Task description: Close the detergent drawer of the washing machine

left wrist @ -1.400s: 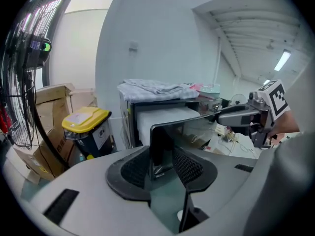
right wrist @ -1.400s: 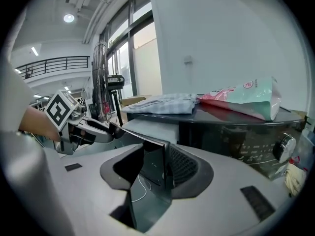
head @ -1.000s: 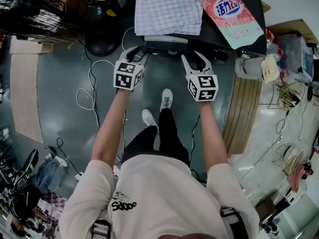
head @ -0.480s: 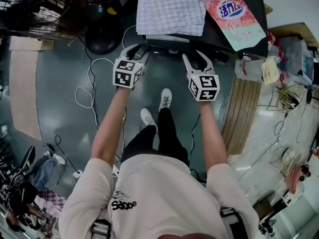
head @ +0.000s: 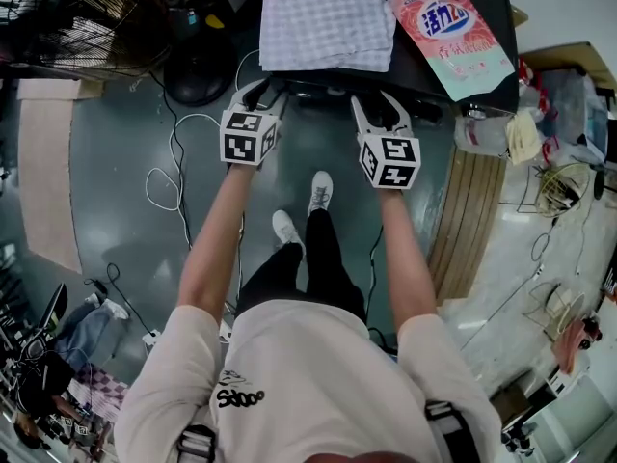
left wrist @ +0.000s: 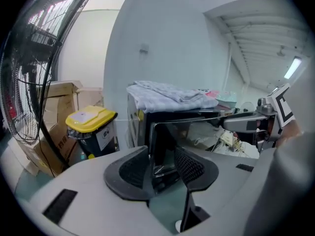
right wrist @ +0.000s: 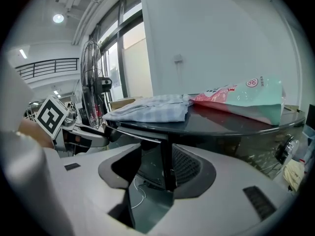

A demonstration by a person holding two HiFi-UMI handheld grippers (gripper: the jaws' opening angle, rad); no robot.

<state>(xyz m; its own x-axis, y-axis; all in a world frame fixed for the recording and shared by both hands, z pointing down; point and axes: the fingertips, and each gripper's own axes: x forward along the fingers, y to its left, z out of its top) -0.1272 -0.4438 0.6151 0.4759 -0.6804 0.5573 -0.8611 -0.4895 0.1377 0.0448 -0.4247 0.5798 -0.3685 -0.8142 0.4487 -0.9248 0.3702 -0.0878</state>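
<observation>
Having just been opening, left tongs (head: 264,94) and right tongs (head: 375,110) straddle the glossy black drawer front (left wrist: 197,134), unclamped; only gripper views show the gaps.

**Industrial-style workroom or test space.** A washing machine (head: 410,70) stands on a painted grey-green floor (head: 116,162) strewn with loose cables (head: 166,183). A folded cloth (head: 328,25) and a detergent pouch (head: 451,32) lie on its top. Beside it are a large caged fan (left wrist: 29,68), cardboard boxes (left wrist: 64,90) and a yellow-lidded bin (left wrist: 91,124). The high ceiling carries a tube light (left wrist: 292,68). Tall windows (right wrist: 133,63) and a mezzanine railing (right wrist: 49,65) are also visible.
</observation>
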